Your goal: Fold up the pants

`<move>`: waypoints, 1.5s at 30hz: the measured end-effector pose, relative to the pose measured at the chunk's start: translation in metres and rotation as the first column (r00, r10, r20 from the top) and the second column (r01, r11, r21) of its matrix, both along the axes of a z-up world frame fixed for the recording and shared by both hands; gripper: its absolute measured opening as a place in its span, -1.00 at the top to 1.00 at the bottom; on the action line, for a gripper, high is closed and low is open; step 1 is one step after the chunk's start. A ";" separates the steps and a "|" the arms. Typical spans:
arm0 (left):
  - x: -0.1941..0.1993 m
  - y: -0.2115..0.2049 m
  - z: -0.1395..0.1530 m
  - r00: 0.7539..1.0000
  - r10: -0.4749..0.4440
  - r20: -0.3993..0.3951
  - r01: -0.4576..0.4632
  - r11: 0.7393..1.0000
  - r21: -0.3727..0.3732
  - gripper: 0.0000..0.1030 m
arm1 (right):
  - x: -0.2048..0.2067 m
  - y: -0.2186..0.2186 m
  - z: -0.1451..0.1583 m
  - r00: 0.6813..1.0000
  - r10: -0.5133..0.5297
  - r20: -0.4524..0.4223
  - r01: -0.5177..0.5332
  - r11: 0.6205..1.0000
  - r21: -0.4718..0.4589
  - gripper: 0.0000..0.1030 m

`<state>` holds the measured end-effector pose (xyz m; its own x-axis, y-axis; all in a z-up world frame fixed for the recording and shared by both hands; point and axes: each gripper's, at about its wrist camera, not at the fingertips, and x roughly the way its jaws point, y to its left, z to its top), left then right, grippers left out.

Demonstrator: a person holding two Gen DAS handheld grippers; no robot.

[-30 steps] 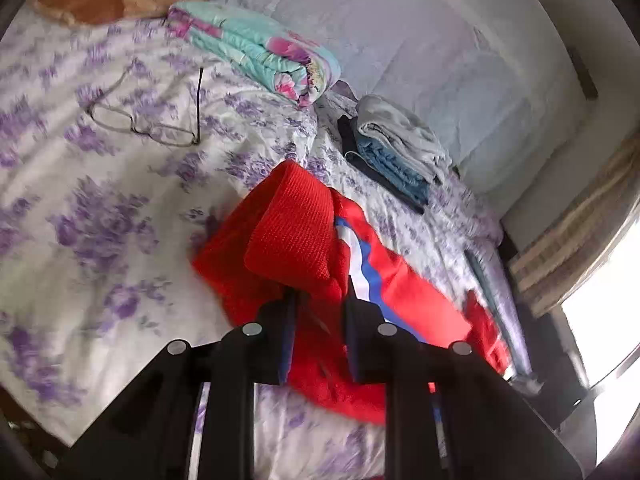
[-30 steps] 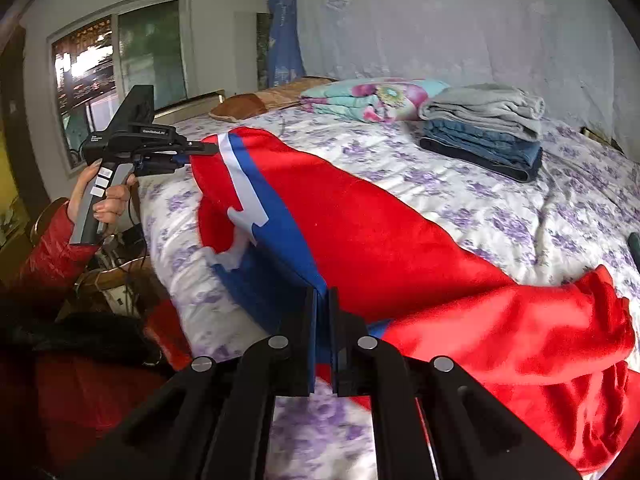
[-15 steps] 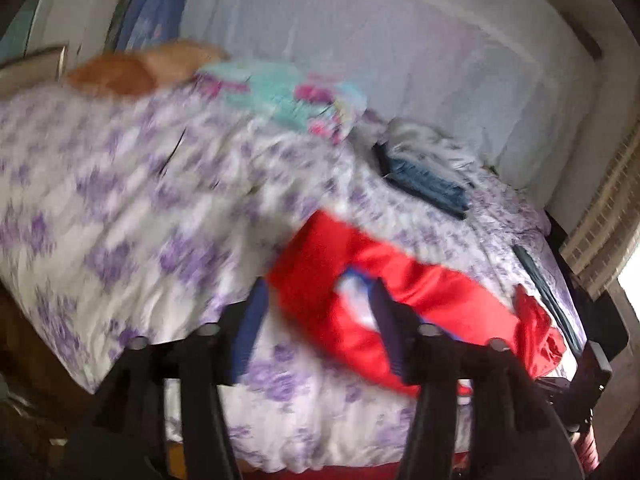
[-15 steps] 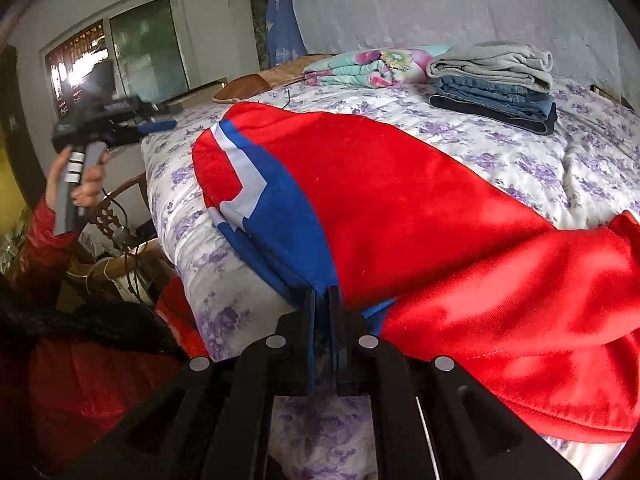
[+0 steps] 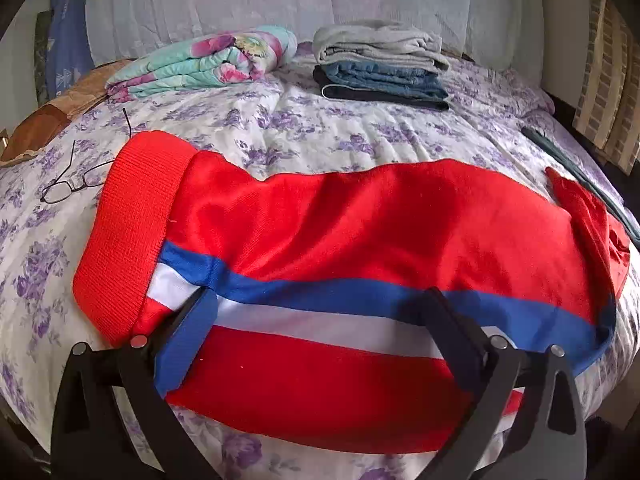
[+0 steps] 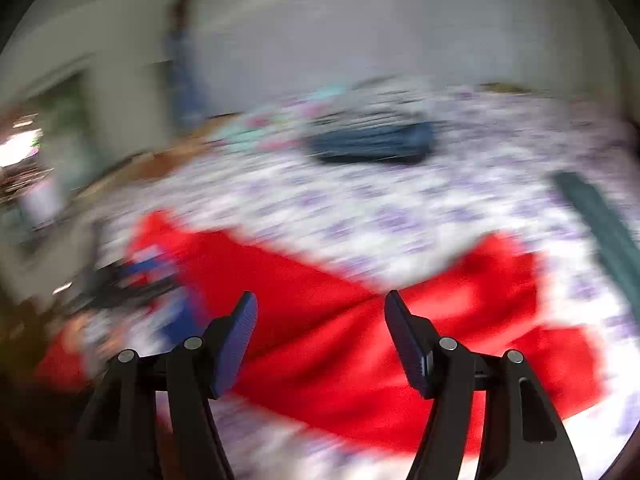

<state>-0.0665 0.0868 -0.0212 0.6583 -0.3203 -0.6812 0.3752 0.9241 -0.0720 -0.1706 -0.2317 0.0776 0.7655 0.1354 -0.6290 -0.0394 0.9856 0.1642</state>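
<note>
A: Left wrist view. Red track pants [image 5: 360, 240] lie lengthwise across the floral bedspread [image 5: 280, 128], ribbed waistband [image 5: 128, 240] to the left, blue and white side stripe running along the near edge. Left gripper [image 5: 320, 308] spread wide, holding nothing, fingers [image 5: 196, 312] just over the stripe.

B: Anything holding other things?

A: No containers. Bed carries a stack of folded clothes [image 5: 380, 64], grey on denim on black, beside a folded floral quilt [image 5: 208, 64]; eyeglasses [image 5: 72, 184] near the waistband.

B: Against a second ago?

A: Then the left jaws were nearly closed on the waistband, lifted in a bunch. Now released, pants spread flat.

B: Right wrist view?

A: Heavily blurred. Right gripper [image 6: 320, 308] wide apart, empty; pants [image 6: 340, 340] on the bed below it, folded clothes [image 6: 372, 144] beyond. A second ago its jaws were pinched shut on the fabric at the stripe; now let go.
</note>
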 end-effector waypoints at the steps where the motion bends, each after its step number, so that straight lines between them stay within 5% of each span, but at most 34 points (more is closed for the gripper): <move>1: 0.001 0.001 -0.001 1.000 0.000 0.000 0.000 1.000 -0.010 -0.92 | 0.015 -0.011 -0.001 0.998 -0.059 -0.017 0.059 0.998 -0.024 -0.30; 6: -0.001 -0.002 -0.002 0.999 -0.001 0.034 0.002 1.000 -0.023 -0.92 | 0.088 -0.042 -0.024 0.967 -0.192 -0.168 0.196 0.981 0.007 -0.54; 10: -0.004 0.001 -0.004 0.998 -0.012 0.054 0.014 0.999 -0.036 -0.92 | 0.115 -0.053 -0.054 0.906 -0.300 -0.300 0.291 0.954 -0.075 -0.54; 14: -0.006 0.004 -0.005 0.997 -0.023 0.070 0.027 0.998 -0.053 -0.91 | 0.110 -0.049 -0.077 0.894 -0.306 -0.327 0.256 0.948 -0.189 -0.31; 15: -0.007 0.004 -0.005 0.997 -0.023 0.075 0.027 0.998 -0.054 -0.91 | 0.110 -0.044 -0.080 0.901 -0.298 -0.314 0.233 0.945 -0.229 -0.23; 18: -0.007 0.005 -0.005 0.997 -0.026 0.078 0.031 0.998 -0.059 -0.91 | 0.104 -0.050 -0.077 0.912 -0.289 -0.290 0.240 0.951 -0.193 0.45; 19: -0.007 0.005 -0.005 0.996 -0.030 0.079 0.035 0.998 -0.061 -0.91 | 0.099 -0.056 -0.073 0.920 -0.282 -0.274 0.249 0.957 -0.148 0.85; 24: -0.008 0.006 -0.006 0.996 -0.034 0.083 0.039 0.997 -0.064 -0.91 | 0.043 -0.074 -0.032 0.951 -0.291 -0.108 0.295 0.955 0.020 0.87; 29: -0.009 0.006 -0.006 0.996 -0.033 0.085 0.039 0.997 -0.067 -0.91 | -0.060 -0.100 -0.011 0.922 -0.386 -0.021 0.386 0.914 0.124 0.88; 31: -0.009 0.006 -0.006 0.996 -0.030 0.086 0.036 0.997 -0.069 -0.91 | -0.096 -0.115 -0.026 0.898 -0.429 -0.096 0.439 0.888 0.136 0.81; 33: -0.009 0.006 -0.006 0.996 -0.027 0.086 0.032 0.997 -0.065 -0.91 | -0.116 -0.126 -0.043 0.866 -0.476 -0.155 0.494 0.861 0.117 0.51; 34: -0.009 0.005 -0.006 0.996 -0.025 0.085 0.031 0.998 -0.063 -0.91 | -0.122 -0.128 -0.045 0.844 -0.514 -0.151 0.529 0.844 0.089 0.15; 36: -0.008 0.006 -0.006 0.997 -0.023 0.080 0.028 0.998 -0.061 -0.91 | -0.133 -0.127 -0.035 0.824 -0.562 -0.064 0.565 0.824 0.043 -0.01; 41: -0.008 0.005 -0.006 0.997 -0.010 0.076 0.014 0.998 -0.053 -0.92 | -0.116 -0.117 -0.014 0.875 -0.483 0.034 0.480 0.874 0.069 0.00; 44: -0.008 0.005 -0.006 0.997 -0.009 0.075 0.013 0.999 -0.051 -0.92 | -0.095 -0.115 -0.010 0.891 -0.451 0.050 0.453 0.891 -0.039 -0.11; 45: -0.008 0.005 -0.007 0.997 -0.009 0.076 0.013 0.999 -0.051 -0.92 | -0.089 -0.119 -0.011 0.883 -0.468 0.043 0.470 0.878 -0.094 -0.32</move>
